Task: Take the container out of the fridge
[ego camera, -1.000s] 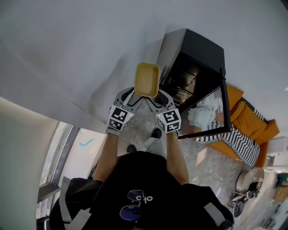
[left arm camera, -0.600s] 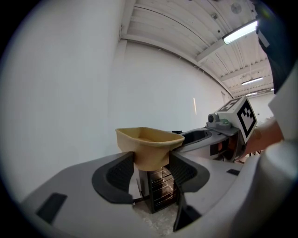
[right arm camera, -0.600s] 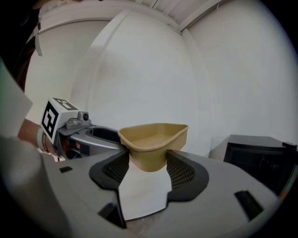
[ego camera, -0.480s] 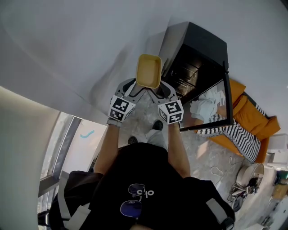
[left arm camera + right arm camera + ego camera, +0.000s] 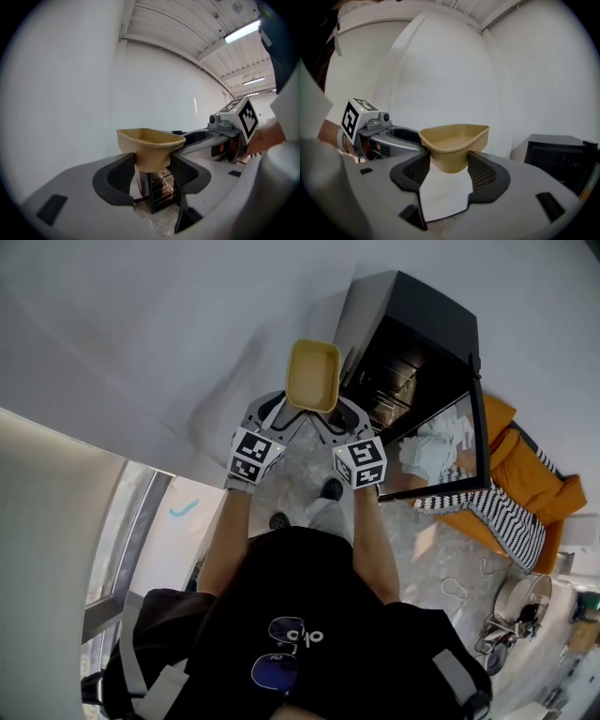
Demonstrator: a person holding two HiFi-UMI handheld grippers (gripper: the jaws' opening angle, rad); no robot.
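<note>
While the left claw (image 5: 279, 416) and right claw (image 5: 339, 418) each pinch an end under its rim, the container (image 5: 312, 376), left of the fridge (image 5: 412, 343), seems light and thin-walled.

The scene is taken from overhead in the head view, which is aimed steeply down past the person (image 5: 300, 615) and along both outstretched arms, so that the left hand-held gripper (image 5: 279, 415), the right hand-held gripper (image 5: 334, 418), the container (image 5: 313, 374) and the open fridge (image 5: 412, 362) are seen from some way off. The left gripper view is set low behind its own jaws and pointed along them, with the container close up and the fridge beyond. The right gripper view is placed likewise, angled in from the other side. The container and fridge are shared by all three views, and each gripper view takes in the opposite hand-held gripper.
</note>
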